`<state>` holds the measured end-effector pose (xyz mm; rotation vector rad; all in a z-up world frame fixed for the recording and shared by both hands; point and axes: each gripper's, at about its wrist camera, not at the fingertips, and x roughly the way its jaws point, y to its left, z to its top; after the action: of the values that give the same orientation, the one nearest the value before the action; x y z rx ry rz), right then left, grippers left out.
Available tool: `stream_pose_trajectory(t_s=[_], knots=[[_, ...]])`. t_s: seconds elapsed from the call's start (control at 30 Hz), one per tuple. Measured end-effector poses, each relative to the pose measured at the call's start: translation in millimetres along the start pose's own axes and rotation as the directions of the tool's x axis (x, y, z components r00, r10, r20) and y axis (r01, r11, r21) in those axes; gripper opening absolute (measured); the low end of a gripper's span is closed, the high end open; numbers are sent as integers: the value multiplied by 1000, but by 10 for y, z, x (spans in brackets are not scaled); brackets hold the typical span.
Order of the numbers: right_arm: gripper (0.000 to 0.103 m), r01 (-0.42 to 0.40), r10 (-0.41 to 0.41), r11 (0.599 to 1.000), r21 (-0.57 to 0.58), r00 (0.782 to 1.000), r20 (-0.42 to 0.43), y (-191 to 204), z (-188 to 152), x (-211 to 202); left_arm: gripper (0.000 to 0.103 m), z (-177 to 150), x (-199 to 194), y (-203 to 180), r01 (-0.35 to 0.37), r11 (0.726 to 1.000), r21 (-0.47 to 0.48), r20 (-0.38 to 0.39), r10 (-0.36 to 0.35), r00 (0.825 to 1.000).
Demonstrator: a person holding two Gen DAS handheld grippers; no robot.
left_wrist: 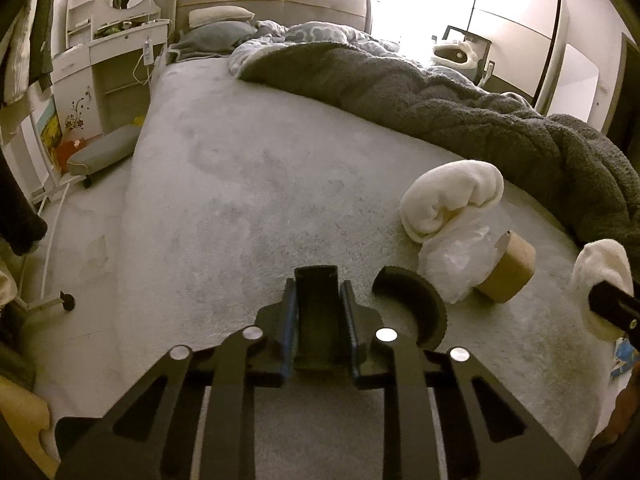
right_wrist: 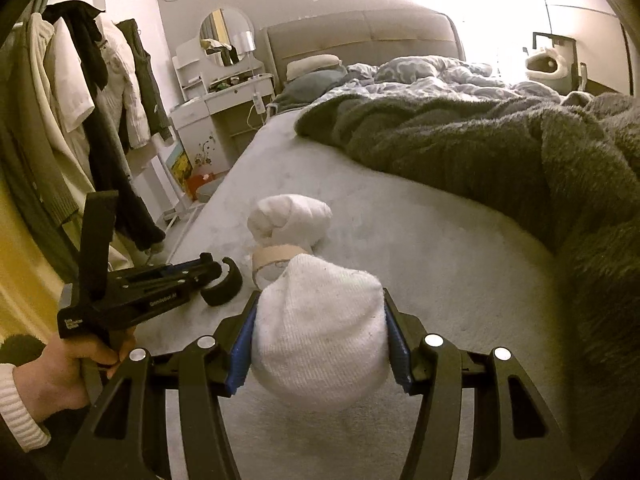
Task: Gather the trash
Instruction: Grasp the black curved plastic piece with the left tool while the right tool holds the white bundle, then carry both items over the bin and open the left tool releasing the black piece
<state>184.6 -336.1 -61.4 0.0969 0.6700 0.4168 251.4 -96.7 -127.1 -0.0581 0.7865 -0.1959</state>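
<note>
1. Clamped between the right gripper's (right_wrist: 318, 344) blue pads, a balled white sock (right_wrist: 320, 340) fills the near foreground of the right wrist view, held above the bed (right_wrist: 440, 264).
2. The left gripper (left_wrist: 318, 312) has its jaws drawn tight on a black rectangular piece (left_wrist: 316, 292), lying low over the grey cover; a person's hand (right_wrist: 76, 364) grips its handle.
3. Trash lies on the bed just beyond: a crumpled clear plastic bag (left_wrist: 456, 260) touching a cardboard tape core (left_wrist: 508, 272), with a black curved piece (left_wrist: 416, 296) just beside the left gripper. A second rolled white sock (left_wrist: 452, 196) rests against the bag.
4. Risks, as a judgement: the plush cover could snag a fingertip; the thin bag may slip from the pads or drag the core along; the socks could be mistaken for trash.
5. Around them, a dark fleece blanket (right_wrist: 480, 140) is heaped on the far side, a padded headboard (right_wrist: 360, 40) stands behind, and a white dresser with a round mirror (right_wrist: 224, 36) and hanging clothes (right_wrist: 100, 92) sit to the left.
</note>
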Motion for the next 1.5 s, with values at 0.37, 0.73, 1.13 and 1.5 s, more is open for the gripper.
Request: stream_pose_trajectory(t_s=[0.37,0.73,1.13,1.5], knots=[[57,0,-1,999,37,1000,15,199,1,-196,22,-49,-253,69,-8,999,-32,27,9,1000],[57,26,-26,1000,16,999,-36,607,-180,-359,22,-230,-746,65,-29,999,31,49,28,998],[57,6,-5,999,33,999,-36,1067,-251,-482,22,-556,-894,481,-99,995,9,-56,99,993],[57,-73,72,997,-23,997,-35,1707,-127,-342,22,-800,-1072,1101,-176,982,-72,-129,166,978]])
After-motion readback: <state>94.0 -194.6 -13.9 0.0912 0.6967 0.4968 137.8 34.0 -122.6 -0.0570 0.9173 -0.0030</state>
